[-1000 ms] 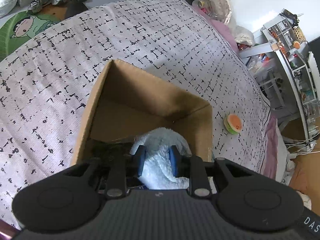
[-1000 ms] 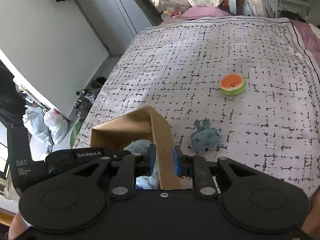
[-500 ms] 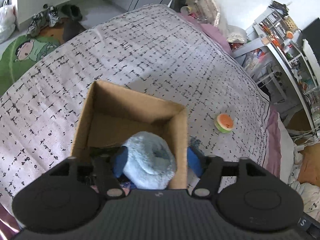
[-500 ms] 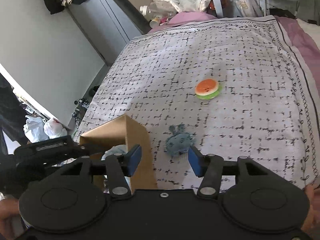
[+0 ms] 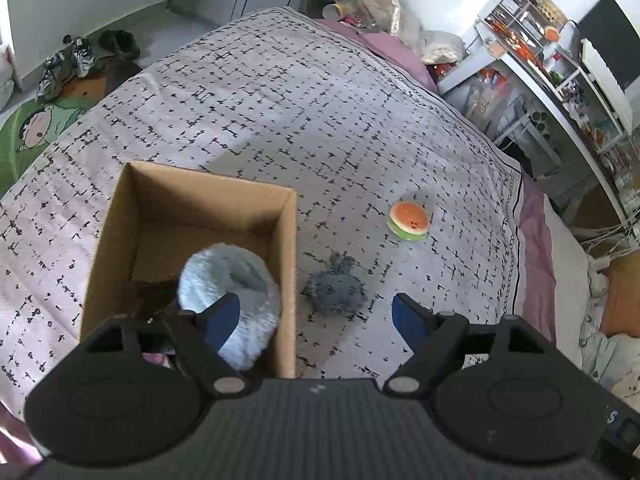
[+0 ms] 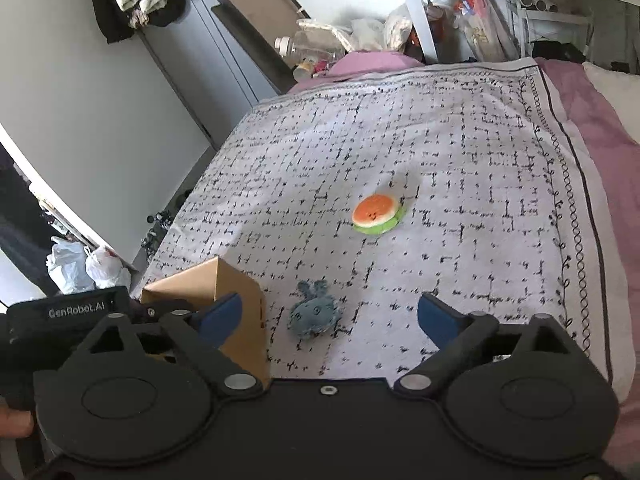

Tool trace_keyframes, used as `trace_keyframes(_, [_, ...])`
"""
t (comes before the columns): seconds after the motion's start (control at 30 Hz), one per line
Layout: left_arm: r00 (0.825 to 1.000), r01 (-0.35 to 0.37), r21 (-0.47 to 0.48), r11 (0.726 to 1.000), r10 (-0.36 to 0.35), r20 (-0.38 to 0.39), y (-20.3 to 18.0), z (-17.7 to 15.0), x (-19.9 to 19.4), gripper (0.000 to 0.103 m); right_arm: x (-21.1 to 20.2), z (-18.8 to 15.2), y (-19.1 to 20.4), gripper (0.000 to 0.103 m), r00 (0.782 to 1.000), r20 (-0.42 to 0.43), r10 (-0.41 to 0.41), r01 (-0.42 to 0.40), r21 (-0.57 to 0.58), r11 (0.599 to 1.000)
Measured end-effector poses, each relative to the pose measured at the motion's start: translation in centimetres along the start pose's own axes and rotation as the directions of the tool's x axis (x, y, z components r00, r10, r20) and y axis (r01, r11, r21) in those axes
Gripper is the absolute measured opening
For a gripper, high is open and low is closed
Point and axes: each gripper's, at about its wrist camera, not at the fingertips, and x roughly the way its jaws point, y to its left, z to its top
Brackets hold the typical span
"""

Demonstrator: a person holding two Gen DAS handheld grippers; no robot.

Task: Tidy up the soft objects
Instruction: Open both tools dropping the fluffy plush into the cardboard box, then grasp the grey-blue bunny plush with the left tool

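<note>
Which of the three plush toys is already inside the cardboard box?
The fluffy light-blue plush, inside the cardboard box. The grey-blue bunny plush and the orange-and-green burger plush lie on the patterned bedspread.

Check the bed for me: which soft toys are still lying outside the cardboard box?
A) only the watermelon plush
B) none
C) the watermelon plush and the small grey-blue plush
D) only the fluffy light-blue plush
C: the watermelon plush and the small grey-blue plush lie on the bedspread right of the cardboard box, while the fluffy light-blue plush sits inside it.
</note>
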Motion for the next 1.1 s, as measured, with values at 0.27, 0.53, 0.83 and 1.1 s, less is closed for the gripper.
trace_keyframes(0.27, [1.000,-0.031,0.042,0.999,0.031,0.005,-3.3,-0.7,0.5,0.086,-0.2,1.1,-2.8,0.100,1.000,0.001,0.021,-0.021,0.012,1.000])
trace_keyframes(0.53, [0.998,-0.059,0.064,0.996,0.059,0.011,-6.2,-1.6,1.6,0.086,0.5,1.6,-5.8,0.101,0.999,0.013,0.036,-0.037,0.034,0.999])
trace_keyframes(0.83, [0.993,-0.115,0.069,0.991,0.114,0.017,-8.4,-2.3,3.8,0.086,2.0,1.7,-9.1,0.101,0.996,-0.005,0.094,-0.092,0.155,0.984])
trace_keyframes(1.1, [0.987,-0.158,0.050,0.986,0.157,0.018,-9.2,-2.9,6.1,0.086,3.4,2.6,-9.8,0.101,0.998,-0.003,0.068,-0.067,0.118,0.991])
